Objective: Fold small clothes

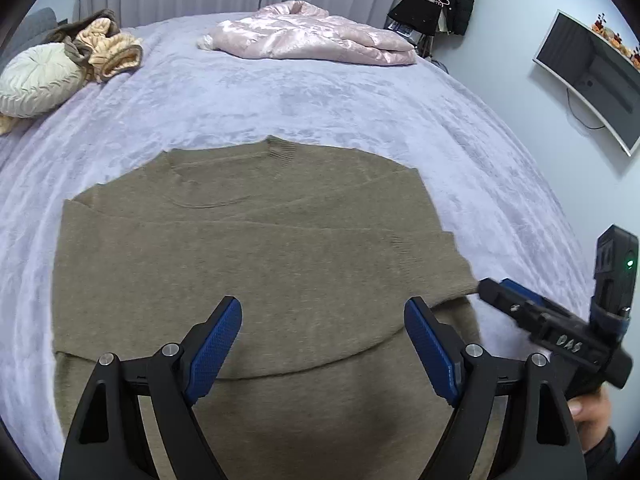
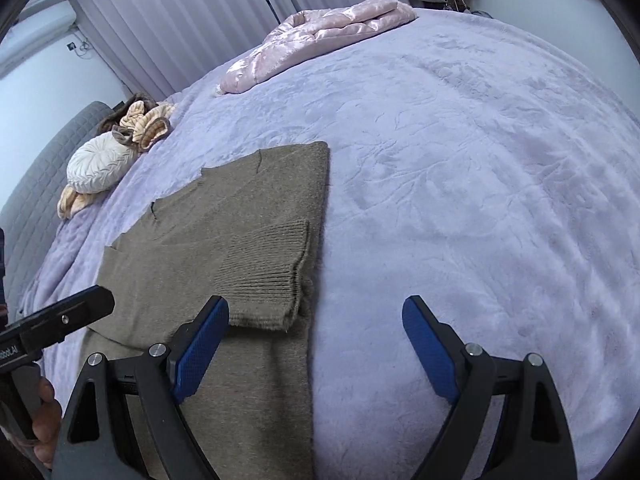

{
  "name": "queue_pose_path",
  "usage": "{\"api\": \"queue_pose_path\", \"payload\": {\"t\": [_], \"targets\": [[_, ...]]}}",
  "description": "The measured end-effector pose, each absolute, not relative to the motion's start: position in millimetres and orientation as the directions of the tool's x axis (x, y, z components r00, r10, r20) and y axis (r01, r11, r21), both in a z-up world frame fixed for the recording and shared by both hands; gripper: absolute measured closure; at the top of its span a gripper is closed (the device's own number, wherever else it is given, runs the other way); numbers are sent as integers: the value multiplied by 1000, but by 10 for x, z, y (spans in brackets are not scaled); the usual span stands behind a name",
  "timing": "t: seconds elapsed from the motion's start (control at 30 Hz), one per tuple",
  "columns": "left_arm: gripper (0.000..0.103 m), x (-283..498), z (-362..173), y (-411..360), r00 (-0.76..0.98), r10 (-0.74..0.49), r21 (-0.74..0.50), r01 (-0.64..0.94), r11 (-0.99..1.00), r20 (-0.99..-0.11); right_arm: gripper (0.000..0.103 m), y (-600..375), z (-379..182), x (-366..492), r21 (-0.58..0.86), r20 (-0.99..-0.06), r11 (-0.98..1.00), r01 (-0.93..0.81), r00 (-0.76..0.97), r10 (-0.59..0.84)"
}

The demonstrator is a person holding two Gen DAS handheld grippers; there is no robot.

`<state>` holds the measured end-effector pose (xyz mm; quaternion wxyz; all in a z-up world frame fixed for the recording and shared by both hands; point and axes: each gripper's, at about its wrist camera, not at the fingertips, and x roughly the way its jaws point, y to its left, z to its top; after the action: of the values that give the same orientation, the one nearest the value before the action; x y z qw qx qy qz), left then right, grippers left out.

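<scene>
On lavender bedspread (image 1: 320, 92): olive sweater (image 1: 248, 248), flat, sleeves folded in. Above it, left gripper (image 1: 323, 344), jaws wide, holding nothing. Over its right edge, right gripper (image 2: 316, 344), likewise wide, holding nothing.

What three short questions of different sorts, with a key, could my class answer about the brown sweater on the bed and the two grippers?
1. True or false: the left gripper is shut on the brown sweater.
2. Which lies nearest the round cream cushion? A) pink jacket B) peach knit garment C) wall screen
3. Fill in: the ribbed cuff of one sleeve lies folded across the sweater's ____.

Key
1. False: its jaws stand open above the sweater, holding nothing. The right gripper is open too.
2. B, touching the cushion.
3. Body: it lies near the edge that borders the bare lilac blanket.
</scene>
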<state>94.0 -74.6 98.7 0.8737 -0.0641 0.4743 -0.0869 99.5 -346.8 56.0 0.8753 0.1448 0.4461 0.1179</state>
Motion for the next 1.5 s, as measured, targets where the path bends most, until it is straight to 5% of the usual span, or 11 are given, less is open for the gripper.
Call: {"api": "queue_pose_path", "payload": {"t": [0.23, 0.27, 0.3, 0.47, 0.57, 0.63, 0.7, 0.77, 1.0, 1.33, 1.5], "targets": [[19, 1242, 528, 319, 478, -59, -172, -197, 965, -876, 14, -3242, 611, 1126, 370, -739, 921, -119, 564, 370], [19, 1272, 423, 467, 454, -31, -156, -239, 958, -891, 25, -3165, 584, 1184, 368, -748, 919, -140, 543, 382], [19, 1278, 342, 586, 439, -10, -142, -267, 953, -898, 54, -3080, 537, 1249, 359, -766, 921, -153, 516, 384], [19, 1181, 151, 1077, 419, 68, -98, -362, 927, -905, 77, -2663, 555, 1342, 126, -801, 965, -230, 550, 236], [19, 1126, 144, 1211, 418, 4, -167, -371, 914, -908, 77, -2591, 503, 1427, -9, -817, 982, -189, 568, 101], [19, 1042, 274, 1183, 436, 26, -152, -368, 917, -899, 68, -2731, 453, 1480, 83, -841, 988, -130, 522, 139], [19, 880, 476, 1104, 499, -4, -192, -325, 926, -866, 40, -2834, 525, 1399, 111, -835, 989, -97, 531, 146], [19, 749, 614, 937, 540, -53, -234, -271, 934, -840, 25, -2848, 664, 1210, 89, -802, 992, -91, 583, 126], [19, 726, 472, 64, 504, -24, -56, -49, 997, -863, 25, -2122, 742, 909, 18, -794, 949, -316, 573, 205], [18, -278, 216, 156, 464, -62, -71, -1, 997, -883, 19, -2034, 227, 243, -66, -857, 921, -383, 494, 144], [1, -824, 187, 237, 482, -56, -53, 19, 998, -874, 17, -2303, 188, -408, -75, -826, 906, -417, 535, 177]]}}
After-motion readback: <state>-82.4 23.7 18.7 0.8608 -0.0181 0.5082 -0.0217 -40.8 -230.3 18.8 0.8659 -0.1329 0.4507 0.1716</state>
